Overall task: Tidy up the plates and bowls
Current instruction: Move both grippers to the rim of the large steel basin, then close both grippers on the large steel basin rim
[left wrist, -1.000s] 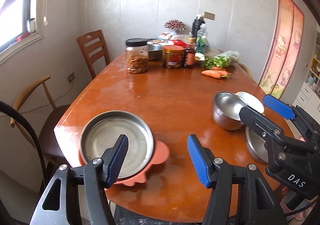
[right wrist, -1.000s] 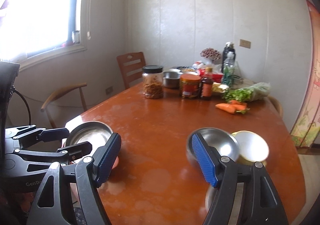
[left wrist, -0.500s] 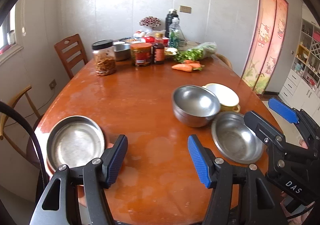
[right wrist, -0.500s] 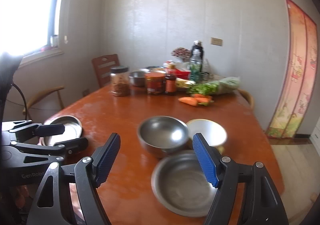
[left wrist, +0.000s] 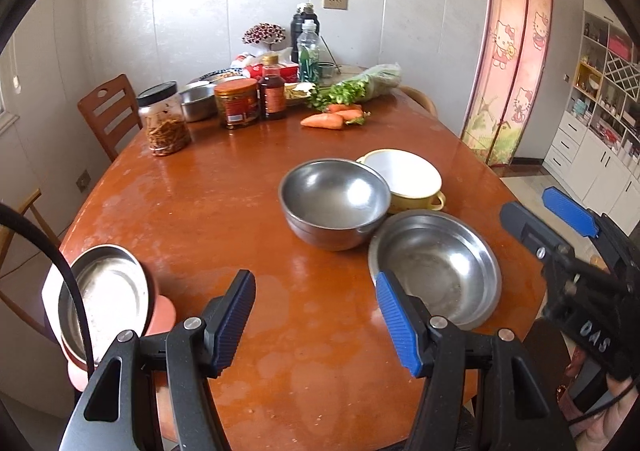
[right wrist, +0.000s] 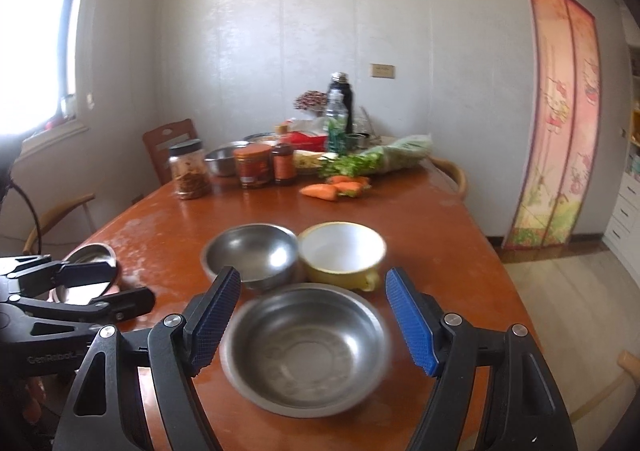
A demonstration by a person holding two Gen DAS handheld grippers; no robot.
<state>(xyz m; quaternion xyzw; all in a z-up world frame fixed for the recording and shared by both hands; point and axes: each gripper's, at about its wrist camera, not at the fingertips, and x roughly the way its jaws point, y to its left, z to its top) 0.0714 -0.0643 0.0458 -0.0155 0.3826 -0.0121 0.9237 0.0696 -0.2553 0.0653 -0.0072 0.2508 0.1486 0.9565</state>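
A deep steel bowl (left wrist: 335, 203) stands mid-table beside a yellow enamel bowl (left wrist: 404, 179) with a white inside. A shallow steel dish (left wrist: 436, 271) lies in front of them. At the near left edge a steel plate (left wrist: 106, 299) rests on a pink plate (left wrist: 162, 321). My left gripper (left wrist: 316, 319) is open and empty above bare table between the plates and the shallow dish. My right gripper (right wrist: 312, 321) is open and empty, its fingers either side of the shallow dish (right wrist: 306, 347), above it. The deep bowl (right wrist: 252, 255) and yellow bowl (right wrist: 342, 257) lie beyond.
The far end of the table (left wrist: 224, 191) holds a jar of dried food (left wrist: 163, 119), a red-labelled jar (left wrist: 236, 103), a sauce bottle (left wrist: 272, 93), a steel basin (left wrist: 198, 103), carrots (left wrist: 332, 117) and greens (left wrist: 360, 87). Wooden chairs (left wrist: 108, 111) stand at the left.
Both grippers have swung to the right. The plates slid to the left edge of the left view, and the three bowls came to the centre. The right gripper now frames the shallow dish.
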